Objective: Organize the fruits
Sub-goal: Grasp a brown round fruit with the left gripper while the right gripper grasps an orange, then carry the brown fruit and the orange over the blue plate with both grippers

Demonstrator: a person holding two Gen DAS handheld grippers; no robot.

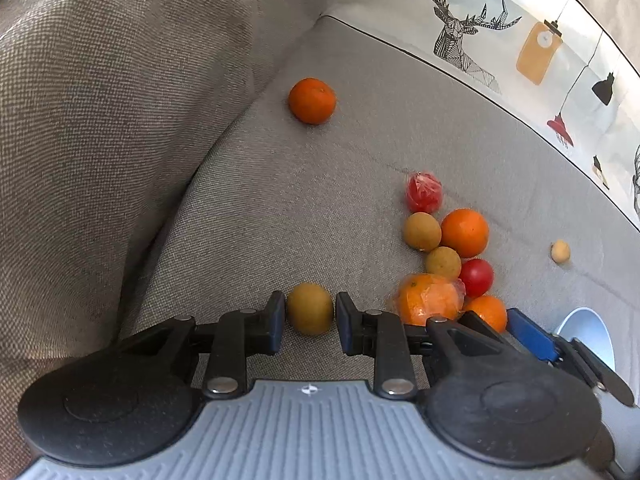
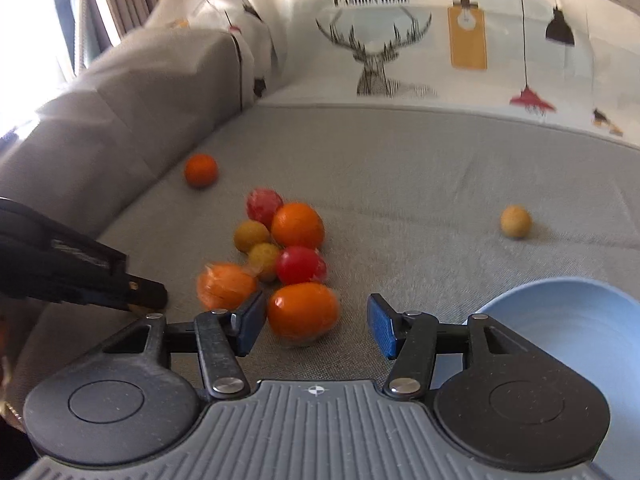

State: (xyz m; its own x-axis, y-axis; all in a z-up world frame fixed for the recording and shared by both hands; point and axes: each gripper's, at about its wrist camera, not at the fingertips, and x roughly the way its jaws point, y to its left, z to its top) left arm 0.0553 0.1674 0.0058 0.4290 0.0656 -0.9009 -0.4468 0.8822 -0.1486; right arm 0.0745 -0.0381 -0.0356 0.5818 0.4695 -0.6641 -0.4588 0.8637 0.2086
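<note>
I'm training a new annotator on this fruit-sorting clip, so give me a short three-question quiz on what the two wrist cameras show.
1. True or false: the right gripper is clamped on the pale blue round bowl.
2. What lies between the fingers of the left gripper? A) a red tomato B) a small round yellow-brown fruit C) a banana
3. Which fruit lies alone, closest to the grey fabric sofa cushion?

Key: 1. False: its jaws are open, around a plastic-wrapped orange. 2. B. 3. The round orange mandarin.
</note>
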